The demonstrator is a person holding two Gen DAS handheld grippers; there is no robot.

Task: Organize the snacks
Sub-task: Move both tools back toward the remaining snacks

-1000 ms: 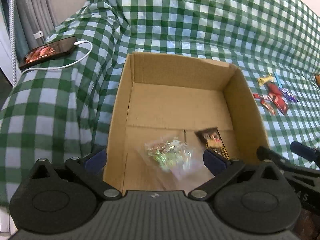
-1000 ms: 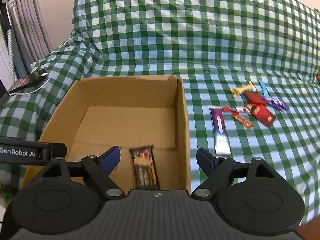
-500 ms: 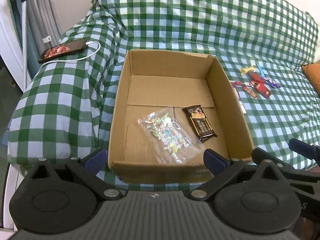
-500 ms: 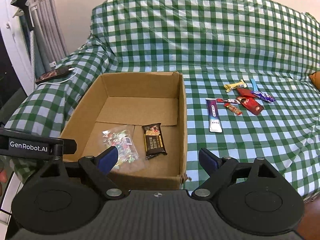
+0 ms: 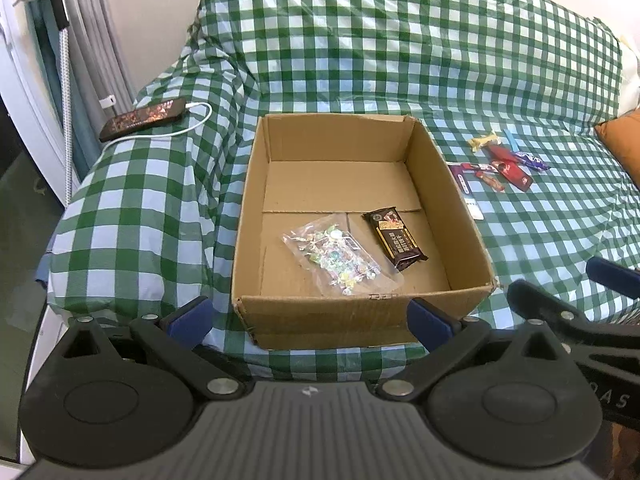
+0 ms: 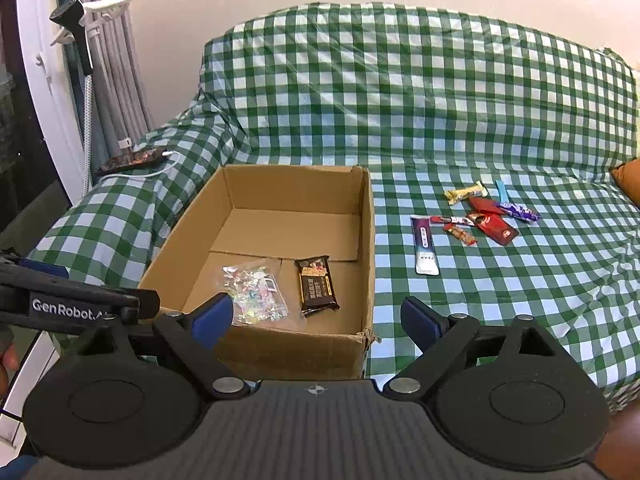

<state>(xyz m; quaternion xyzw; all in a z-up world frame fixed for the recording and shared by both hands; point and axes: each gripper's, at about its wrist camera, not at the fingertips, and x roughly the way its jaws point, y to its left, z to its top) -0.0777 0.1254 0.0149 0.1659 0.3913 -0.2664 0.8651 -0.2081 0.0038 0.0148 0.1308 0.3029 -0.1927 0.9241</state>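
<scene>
With both the left gripper (image 5: 308, 318) and right gripper (image 6: 316, 318) spread and empty, the white bar (image 6: 425, 245), probably nearest, is best taken next for the box (image 6: 368, 240).

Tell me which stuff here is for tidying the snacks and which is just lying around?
For the job: cardboard box, candy bag and chocolate bar inside it, loose snack bars on the checked cover.

Just lying about: phone, white charging cable, orange cushion.
</scene>
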